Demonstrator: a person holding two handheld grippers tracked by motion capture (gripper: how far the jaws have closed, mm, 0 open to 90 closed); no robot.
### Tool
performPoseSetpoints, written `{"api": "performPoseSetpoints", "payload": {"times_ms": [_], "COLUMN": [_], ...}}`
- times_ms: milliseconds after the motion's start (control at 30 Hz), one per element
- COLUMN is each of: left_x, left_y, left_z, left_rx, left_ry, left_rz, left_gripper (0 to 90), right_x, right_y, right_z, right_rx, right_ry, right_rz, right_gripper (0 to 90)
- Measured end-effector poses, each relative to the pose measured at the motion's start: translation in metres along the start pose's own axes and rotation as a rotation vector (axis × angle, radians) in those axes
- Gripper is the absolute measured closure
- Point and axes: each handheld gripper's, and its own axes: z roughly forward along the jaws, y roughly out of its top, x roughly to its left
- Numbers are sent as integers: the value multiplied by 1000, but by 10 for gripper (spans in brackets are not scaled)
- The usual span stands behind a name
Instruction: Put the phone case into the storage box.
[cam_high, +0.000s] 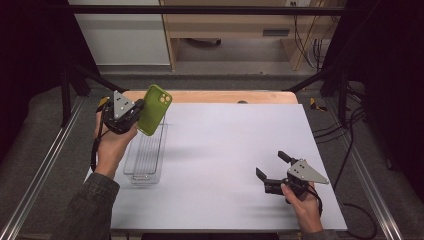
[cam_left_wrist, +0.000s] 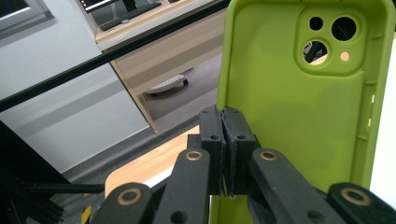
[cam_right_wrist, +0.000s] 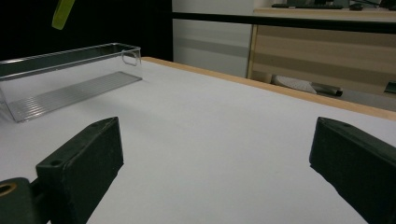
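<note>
Left gripper (cam_high: 136, 111): black body, grey three-cornered plate, black cable, brass-ringed pivots, black pads. Right gripper (cam_high: 270, 165): black, same grey plate and cable. Left sleeve (cam_high: 87, 210) appears dark grey-green, possibly knitted.

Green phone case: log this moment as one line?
left claw: shut on green phone case, raised over clear tray | right claw: open, empty, low over table
</note>
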Motion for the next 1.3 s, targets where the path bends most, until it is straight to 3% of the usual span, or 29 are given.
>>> {"api": "performPoseSetpoints", "payload": {"times_ms": [267,567,1300], "left_x": [2,8,13], "left_y": [-5,-12,-19], "left_z": [1,5,12], "left_rx": [-2,1,16], "left_ry": [32,48,83], "left_rz": [-22,-99,-157], "left_gripper": [872,871,871], "right_x": [1,2,4], "right_y": [-1,-2,-3], "right_z": [1,1,2], "right_rx": [5,9,14], "right_ry": [-6,-4,5], "right_rz": [-7,-14,-7], "right_gripper": [31,31,29]}}
